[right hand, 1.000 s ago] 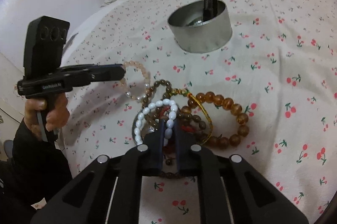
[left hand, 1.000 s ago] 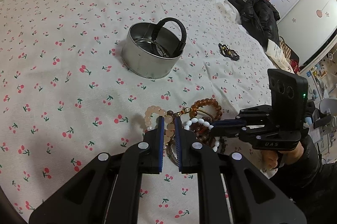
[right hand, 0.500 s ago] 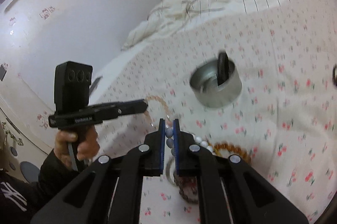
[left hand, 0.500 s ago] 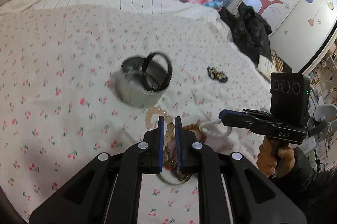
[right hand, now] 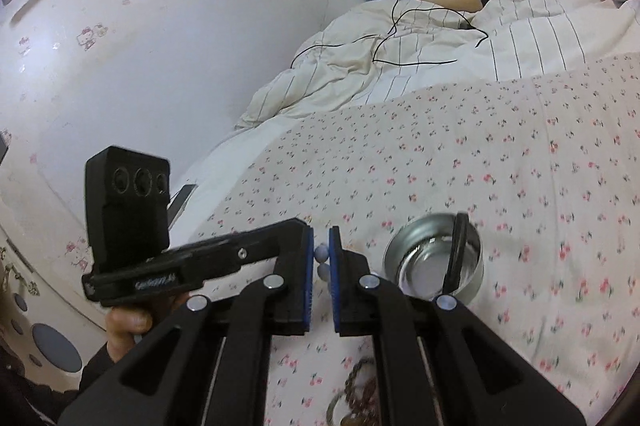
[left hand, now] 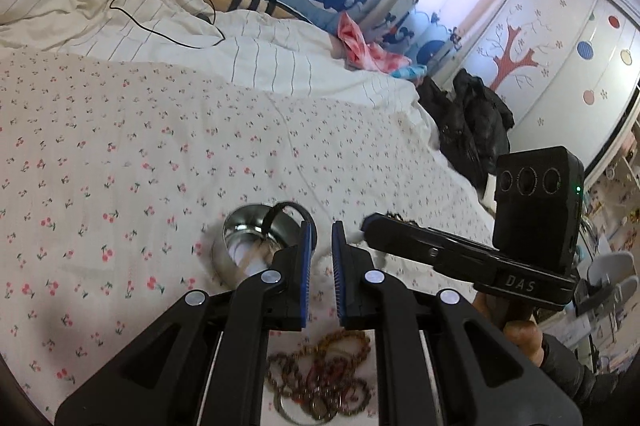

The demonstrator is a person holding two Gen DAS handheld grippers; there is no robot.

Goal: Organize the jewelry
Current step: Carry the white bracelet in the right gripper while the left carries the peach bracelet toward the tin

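Right hand-held gripper (right hand: 320, 254) clamped on white bead bracelet (right hand: 321, 253), above bed (right hand: 520, 166). Left hand-held gripper (left hand: 320, 246) closed; contents can't tell. Steel tin (right hand: 434, 258) w/ black bangle (right hand: 456, 250) inside; remaining bracelets (left hand: 320, 374) heaped nearby.

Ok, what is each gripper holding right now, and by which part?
The right gripper pinches a white bead bracelet by a couple of its beads. The left gripper is shut, with nothing visible between its pads.
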